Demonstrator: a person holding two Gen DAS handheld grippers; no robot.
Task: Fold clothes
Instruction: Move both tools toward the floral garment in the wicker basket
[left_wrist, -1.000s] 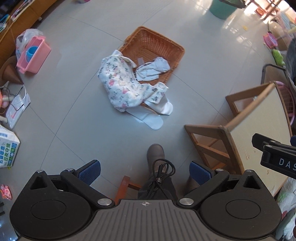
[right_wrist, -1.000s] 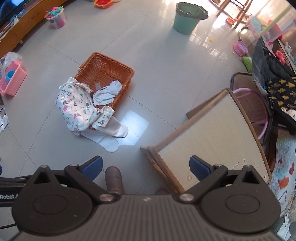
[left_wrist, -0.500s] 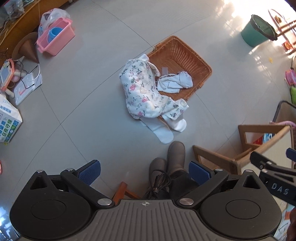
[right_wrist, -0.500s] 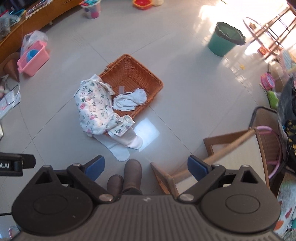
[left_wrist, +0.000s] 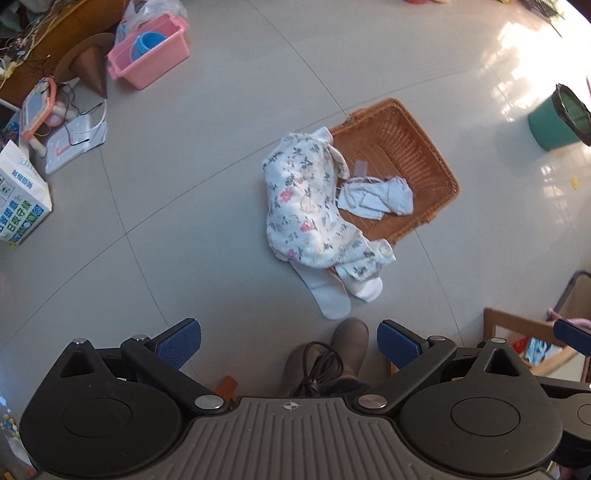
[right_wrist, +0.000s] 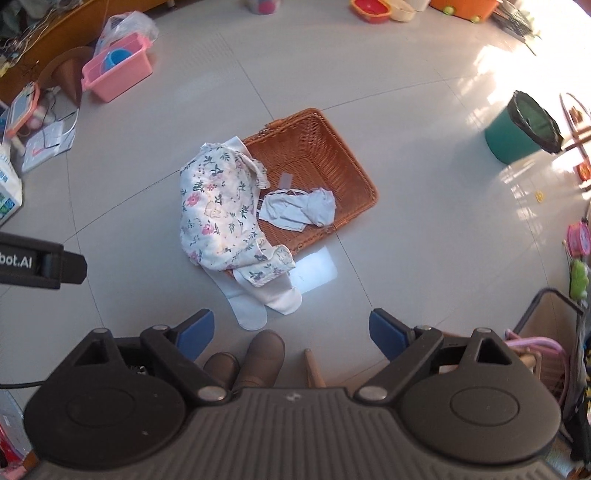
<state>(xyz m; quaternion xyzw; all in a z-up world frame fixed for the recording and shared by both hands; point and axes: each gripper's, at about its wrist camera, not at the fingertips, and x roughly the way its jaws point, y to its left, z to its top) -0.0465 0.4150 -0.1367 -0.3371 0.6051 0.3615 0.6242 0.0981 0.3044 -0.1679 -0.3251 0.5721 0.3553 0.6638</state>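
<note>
Both the left hand-held gripper (left_wrist: 289, 345) and right hand-held gripper (right_wrist: 291, 330) hang wide apart, holding nothing. The floral onesie (left_wrist: 310, 210) drapes over the basket (left_wrist: 406, 147) rim onto the floor, straight ahead, legs pointing back toward them, roughly equidistant.

Floral garment (right_wrist: 218, 206) drapes over the wicker basket (right_wrist: 343, 166) rim; right tool (right_wrist: 291, 334) gapes, empty, above the floor.

You held black left gripper with blue-padded fingers (left_wrist: 289, 345) high, pointed down, jaws spread wide, nothing between pads. Black right gripper with blue pads (right_wrist: 291, 334) likewise: raised, aimed down, jaws wide apart, empty. Both side by side, level. Your brown boots (right_wrist: 255, 360) stood together beneath grippers.
</note>
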